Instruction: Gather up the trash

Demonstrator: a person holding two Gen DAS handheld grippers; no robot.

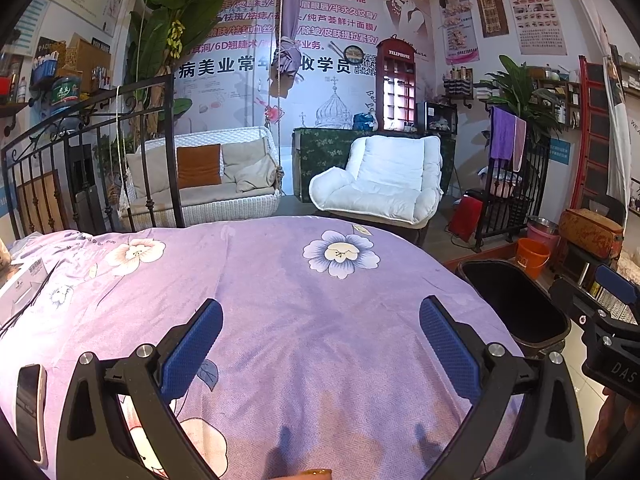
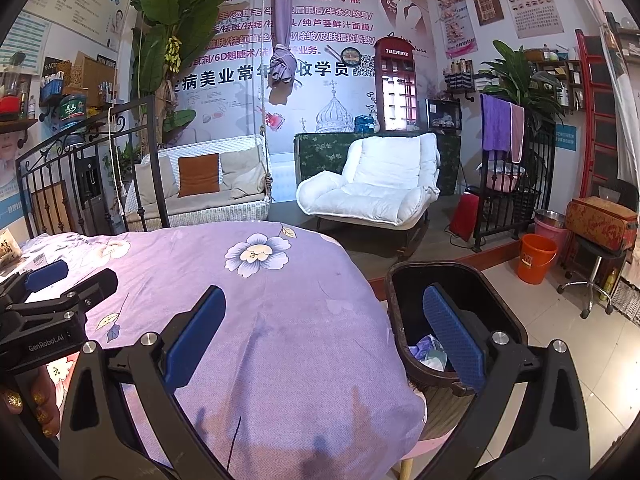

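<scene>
Both grippers hover over a surface draped in a purple floral cloth point(image 1: 280, 300), which looks like a bed, with a black iron headboard point(image 1: 88, 152) at its far left edge. The left gripper point(image 1: 320, 344) has its jaws spread wide and holds nothing; only bare cloth lies between its blue pads point(image 1: 192, 352). The right gripper point(image 2: 324, 332) is likewise wide open and empty, its left finger over the cloth near the bed's right edge and its right finger point(image 2: 454, 332) above the trash bin point(image 2: 400, 312). The bin is dark, with a rounded rectangular rim, and stands on the floor just beside the bed's right edge. In its bottom, seen from the right wrist view, lies crumpled trash point(image 2: 430, 352) in pale blue and white. From the left wrist view the bin's inside looks dark and its contents cannot be made out. At the bed's near left edge a phone point(image 1: 30, 408) lies on the cloth, and near the far left corner rests a white box point(image 1: 24, 284). Beyond the bed are a white armchair point(image 1: 380, 180), a wicker swing seat point(image 1: 208, 176) and an orange bucket point(image 2: 536, 258) on the tiled floor.
</scene>
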